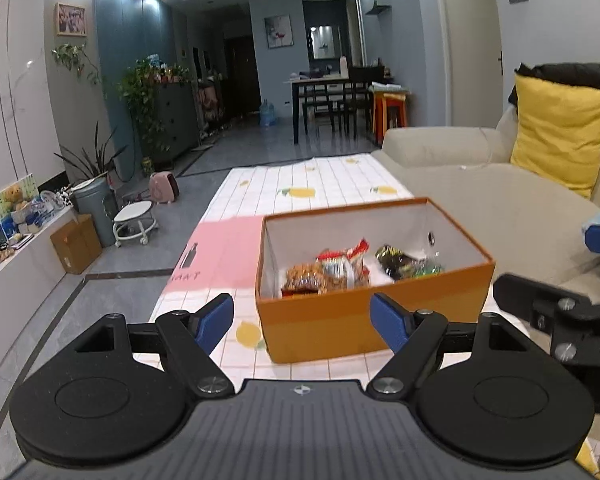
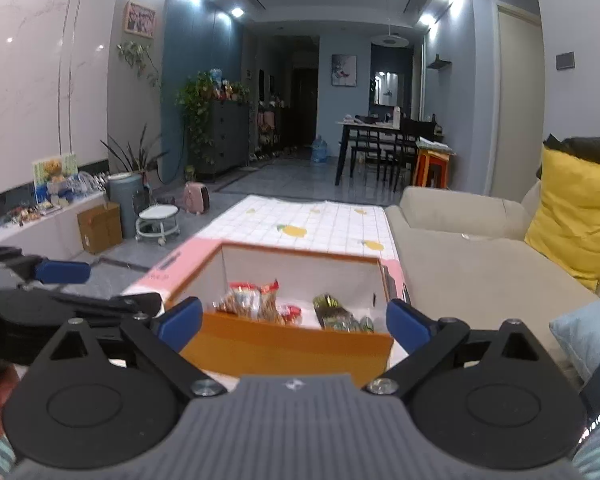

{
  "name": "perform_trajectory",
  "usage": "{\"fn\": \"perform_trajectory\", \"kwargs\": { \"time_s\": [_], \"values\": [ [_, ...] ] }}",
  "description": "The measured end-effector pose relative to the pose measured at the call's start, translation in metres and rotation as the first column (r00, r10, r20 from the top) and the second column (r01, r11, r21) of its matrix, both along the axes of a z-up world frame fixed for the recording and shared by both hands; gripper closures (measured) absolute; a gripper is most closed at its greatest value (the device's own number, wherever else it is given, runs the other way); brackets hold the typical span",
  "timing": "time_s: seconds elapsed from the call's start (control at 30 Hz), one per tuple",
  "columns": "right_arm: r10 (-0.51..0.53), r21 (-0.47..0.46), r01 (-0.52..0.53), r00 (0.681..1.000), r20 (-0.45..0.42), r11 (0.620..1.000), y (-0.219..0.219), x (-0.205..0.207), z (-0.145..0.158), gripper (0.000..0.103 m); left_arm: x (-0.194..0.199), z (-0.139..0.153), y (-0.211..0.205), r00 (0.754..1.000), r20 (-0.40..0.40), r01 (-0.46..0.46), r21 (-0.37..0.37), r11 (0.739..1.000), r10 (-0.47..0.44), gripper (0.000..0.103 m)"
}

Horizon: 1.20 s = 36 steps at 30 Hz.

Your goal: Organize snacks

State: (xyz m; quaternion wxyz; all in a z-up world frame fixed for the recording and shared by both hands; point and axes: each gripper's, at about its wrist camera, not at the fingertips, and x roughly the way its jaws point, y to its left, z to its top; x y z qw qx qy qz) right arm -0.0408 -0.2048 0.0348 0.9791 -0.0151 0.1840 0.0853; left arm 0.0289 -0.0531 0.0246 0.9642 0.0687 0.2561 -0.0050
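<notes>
Left gripper (image 1: 302,322), blue pads on black linkage arms, stands wide and empty in its own wrist view, its fingers just short of an open orange cardboard box (image 1: 320,320). Crinkly snack packets (image 1: 332,270) lie on the box's white floor: reddish ones at centre, a dark one (image 1: 400,262) to their right. Beneath the box, a tablecloth (image 1: 320,184) of white checks with yellow fruit prints and a pink panel. A beige sofa (image 1: 480,192) with a yellow cushion (image 1: 560,136) flanks it.

From the right wrist, the right gripper (image 2: 296,326) spreads equally wide, holding nothing, its pads framing the box (image 2: 288,348) near wall without touching. Packets (image 2: 252,302) show inside. The left gripper (image 2: 60,272) juts in at left.
</notes>
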Motion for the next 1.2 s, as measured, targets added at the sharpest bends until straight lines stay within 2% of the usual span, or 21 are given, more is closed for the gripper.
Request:
{"fn": "perform_trajectory", "kwargs": {
  "time_s": [0.2,0.53,1.2],
  "values": [
    [-0.003,-0.009,0.002,0.998,-0.067,1.000,-0.003,0.006,-0.017,0.007,0.002,-0.023,-0.001,0.998,-0.055,-0.029,0.051,0.998,0.031,0.012],
    [-0.030,0.005,0.031,0.986,-0.161,1.000,-0.012,0.018,-0.042,0.007,0.002,-0.033,0.002,0.992,-0.114,-0.039,0.057,0.998,0.046,0.012],
    [-0.019,-0.016,0.017,0.988,-0.151,1.000,-0.006,0.019,-0.041,0.007,0.006,-0.031,0.008,0.992,-0.115,-0.053,0.040,0.998,0.058,0.012]
  ]
}}
